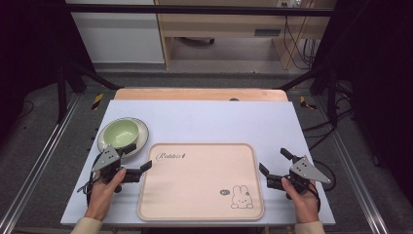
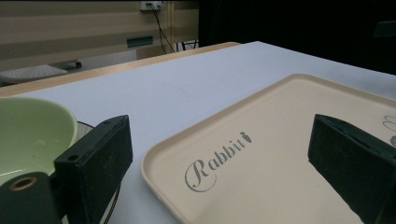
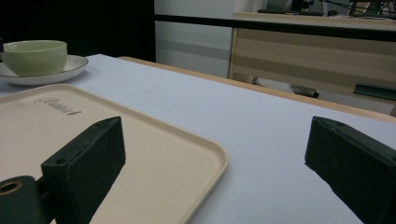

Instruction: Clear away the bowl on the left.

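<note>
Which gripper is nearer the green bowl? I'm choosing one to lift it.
The left gripper: it sits just below the green bowl; the right gripper is across the tray.

Surface (image 1: 204, 122): pale lavender-white cover, plain; tan wood edge along the far side.
Tray (image 1: 195, 190): pale beige-pink, plain field; dark grey script lettering at its far left corner; line-drawn rabbit with a small dark oval mark at its near right corner.
Bowl (image 1: 120, 131): light green, plain.
Plate (image 1: 142, 138) under the bowl: off-white, thin dark rim line.
Left gripper (image 1: 138, 157) and right gripper (image 1: 273, 162): black jaws, matte; grey three-cornered top plates.
Floor (image 1: 48, 146): grey.
</note>
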A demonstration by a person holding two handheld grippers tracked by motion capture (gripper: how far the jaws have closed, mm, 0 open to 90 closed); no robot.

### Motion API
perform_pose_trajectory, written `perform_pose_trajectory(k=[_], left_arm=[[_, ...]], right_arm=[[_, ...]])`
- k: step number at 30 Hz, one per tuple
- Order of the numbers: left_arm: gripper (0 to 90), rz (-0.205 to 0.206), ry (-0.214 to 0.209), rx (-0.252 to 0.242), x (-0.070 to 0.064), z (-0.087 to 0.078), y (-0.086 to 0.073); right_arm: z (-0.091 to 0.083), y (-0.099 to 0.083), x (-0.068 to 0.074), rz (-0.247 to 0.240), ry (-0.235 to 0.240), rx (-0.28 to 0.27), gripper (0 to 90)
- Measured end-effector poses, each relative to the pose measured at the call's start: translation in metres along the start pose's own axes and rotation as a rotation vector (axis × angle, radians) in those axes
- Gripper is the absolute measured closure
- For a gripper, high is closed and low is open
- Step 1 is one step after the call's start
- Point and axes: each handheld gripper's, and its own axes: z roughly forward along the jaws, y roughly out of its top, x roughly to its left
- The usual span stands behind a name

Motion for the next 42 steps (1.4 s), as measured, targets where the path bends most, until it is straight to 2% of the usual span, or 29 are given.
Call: perform_pose_trajectory(k=[6, 10, 13, 15, 18, 21, 23, 25, 28, 29, 31, 32, 34, 37, 38, 42], left_arm=[[6.5, -0.002, 0.016, 0.012, -0.002, 0.002, 0.005], [6.1, 0.018, 0.029, 0.019, -0.005, 0.0, 0.012], [5.9, 0.011, 0.034, 0.007, -0.005, -0.002, 0.017], [5.6, 0.029, 0.055, -0.005, -0.002, -0.006, 0.026], [5.6, 0.037, 0.088, -0.014, 0.006, -0.009, 0.037], [5.6, 0.058, 0.14, -0.009, 0.017, -0.012, 0.048], [5.6, 0.054, 0.158, -0.037, 0.026, -0.012, 0.056], [5.6, 0.047, 0.18, -0.054, 0.035, -0.008, 0.064], [5.7, 0.077, 0.226, -0.046, 0.046, 0.0, 0.073], [5.8, 0.074, 0.242, -0.046, 0.049, 0.003, 0.075], [5.8, 0.067, 0.248, -0.046, 0.054, 0.005, 0.076], [5.8, 0.046, 0.28, -0.039, 0.061, 0.008, 0.075], [7.3, 0.033, 0.314, 0.004, 0.066, 0.008, 0.074], [7.3, 0.05, 0.339, 0.02, 0.07, 0.005, 0.072], [7.3, 0.047, 0.371, 0.04, 0.075, 0.001, 0.069], [6.9, 0.005, 0.394, 0.042, 0.081, -0.006, 0.065]], right_arm=[[0.003, -0.001, 0.0, -0.001, 0.004, 0.005, 5.2], [0.004, -0.002, 0.0, -0.005, 0.005, 0.013, 5.2], [0.004, -0.002, 0.001, -0.006, 0.003, 0.009, 5.2], [0.003, -0.001, 0.001, -0.003, -0.001, 0.013, 5.1], [0.003, -0.001, 0.001, 0.005, -0.004, 0.016, 4.8], [0.004, -0.001, 0.002, 0.005, -0.008, 0.021, 4.8], [0.005, -0.001, 0.002, 0.008, -0.014, 0.022, 4.7], [0.005, -0.001, 0.002, 0.009, -0.02, 0.025, 4.7], [0.005, -0.001, 0.003, 0.009, -0.029, 0.029, 4.7], [0.005, -0.001, 0.003, 0.007, -0.031, 0.034, 4.6], [0.004, -0.001, 0.003, 0.007, -0.032, 0.036, 4.7], [0.005, -0.001, 0.003, 0.004, -0.037, 0.036, 4.7], [0.006, -0.002, 0.003, 0.007, -0.041, 0.036, 4.8], [0.006, -0.002, 0.003, 0.013, -0.05, 0.033, 5.1], [0.007, -0.002, 0.004, 0.011, -0.055, 0.036, 5.1], [0.008, -0.001, 0.006, 0.008, -0.059, 0.037, 5.4]])
